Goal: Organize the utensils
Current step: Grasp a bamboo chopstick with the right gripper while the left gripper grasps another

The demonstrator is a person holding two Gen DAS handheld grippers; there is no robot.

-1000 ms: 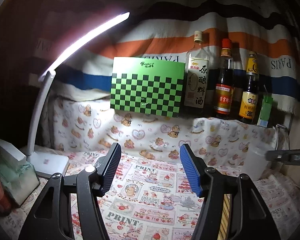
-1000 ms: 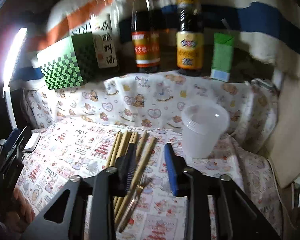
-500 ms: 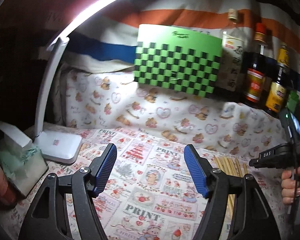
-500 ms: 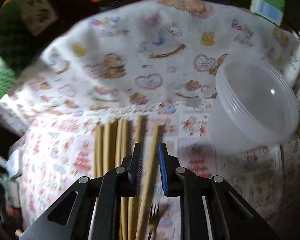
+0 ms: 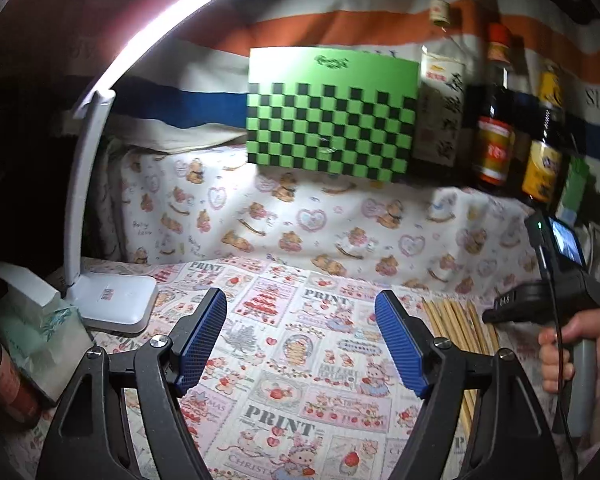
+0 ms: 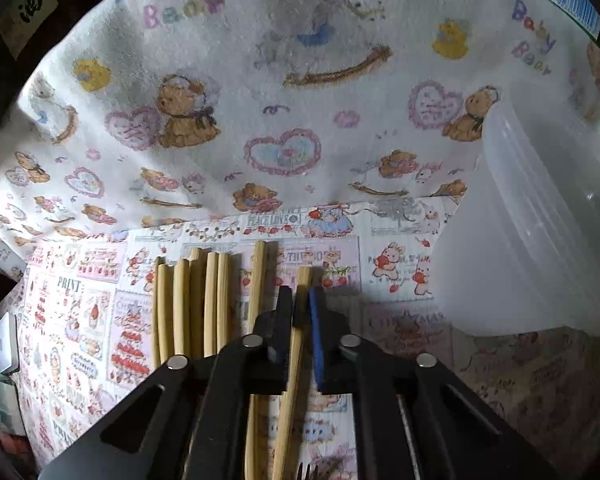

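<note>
Chopsticks [image 6: 192, 304] in a row, rightmost chopstick [image 6: 296, 344] pinched by right hand-held gripper [image 6: 300, 300] — plastic tub [image 6: 540, 240] beside, left hand-held gripper [image 5: 300, 344] spread.

Chopsticks [image 6: 196, 308] on tablecloth [image 6: 400, 312], container [image 6: 540, 240] right.

Left claw [image 5: 300, 340]: black plastic arms, ribbed blue pads, silver screws. Right claw [image 6: 300, 308]: same build, grey handle, thin black cable, small screen.
</note>
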